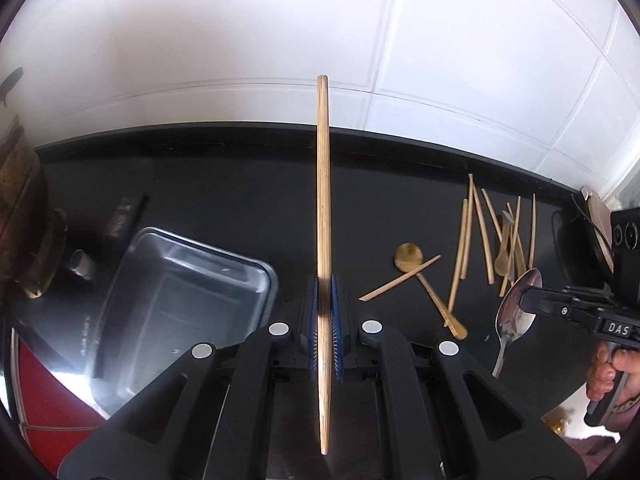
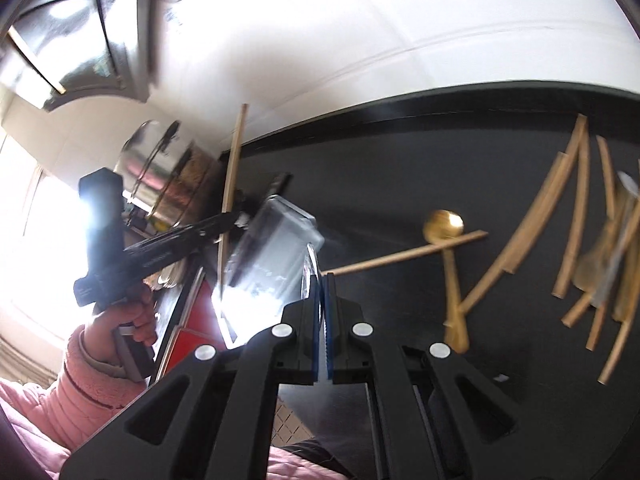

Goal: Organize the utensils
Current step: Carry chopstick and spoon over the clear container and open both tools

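My left gripper [image 1: 324, 300] is shut on a wooden chopstick [image 1: 323, 184] that points straight up and forward; it also shows in the right wrist view [image 2: 232, 176]. My right gripper [image 2: 323, 292] is shut on a silver spoon [image 1: 516, 312], seen edge-on between its pads [image 2: 311, 276]. A clear rectangular container [image 1: 176, 300] sits on the black counter at the left, below and left of the chopstick. A gold spoon [image 1: 424, 284] and several loose chopsticks [image 1: 488, 236] lie on the counter at the right.
A steel pot [image 2: 168, 168] stands at the far left by the wall. A red box [image 1: 48, 396] lies at the near left. A white tiled wall [image 1: 280, 40] backs the counter [image 1: 240, 200]. A dark object [image 1: 576, 236] sits at the far right.
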`<state>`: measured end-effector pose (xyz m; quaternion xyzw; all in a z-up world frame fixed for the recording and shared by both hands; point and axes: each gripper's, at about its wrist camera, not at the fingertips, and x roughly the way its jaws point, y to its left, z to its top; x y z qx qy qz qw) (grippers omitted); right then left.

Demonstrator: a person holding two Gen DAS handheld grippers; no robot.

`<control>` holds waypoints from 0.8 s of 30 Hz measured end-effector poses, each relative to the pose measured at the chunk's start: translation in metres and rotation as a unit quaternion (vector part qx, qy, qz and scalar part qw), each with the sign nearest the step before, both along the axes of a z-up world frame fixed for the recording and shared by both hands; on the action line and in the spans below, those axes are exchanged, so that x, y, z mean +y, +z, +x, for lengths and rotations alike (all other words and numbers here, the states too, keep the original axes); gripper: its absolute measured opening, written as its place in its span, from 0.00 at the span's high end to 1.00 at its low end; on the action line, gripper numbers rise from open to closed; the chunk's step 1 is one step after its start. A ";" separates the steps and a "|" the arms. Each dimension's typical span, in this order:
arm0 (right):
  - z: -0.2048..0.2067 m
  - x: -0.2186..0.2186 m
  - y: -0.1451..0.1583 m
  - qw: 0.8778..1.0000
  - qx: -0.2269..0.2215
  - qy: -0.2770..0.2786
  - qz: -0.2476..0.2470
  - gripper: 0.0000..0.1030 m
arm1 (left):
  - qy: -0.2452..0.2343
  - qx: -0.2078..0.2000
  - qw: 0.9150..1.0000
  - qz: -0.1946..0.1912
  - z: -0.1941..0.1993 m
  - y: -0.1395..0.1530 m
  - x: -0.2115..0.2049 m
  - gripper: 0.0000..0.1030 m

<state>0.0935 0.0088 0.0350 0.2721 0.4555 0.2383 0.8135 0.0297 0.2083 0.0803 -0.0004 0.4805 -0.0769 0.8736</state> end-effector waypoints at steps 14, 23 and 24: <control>0.046 0.144 -0.011 0.999 0.021 -0.023 0.017 0.97 | -0.052 0.027 0.998 0.013 0.000 -0.019 0.153 0.95; 0.056 0.186 -0.022 0.998 0.040 -0.054 0.004 0.97 | -0.099 0.035 0.994 -0.003 0.004 -0.035 0.192 0.95; 0.057 0.190 -0.023 0.998 0.042 -0.056 0.000 0.97 | -0.102 0.035 0.994 -0.005 0.003 -0.037 0.193 0.95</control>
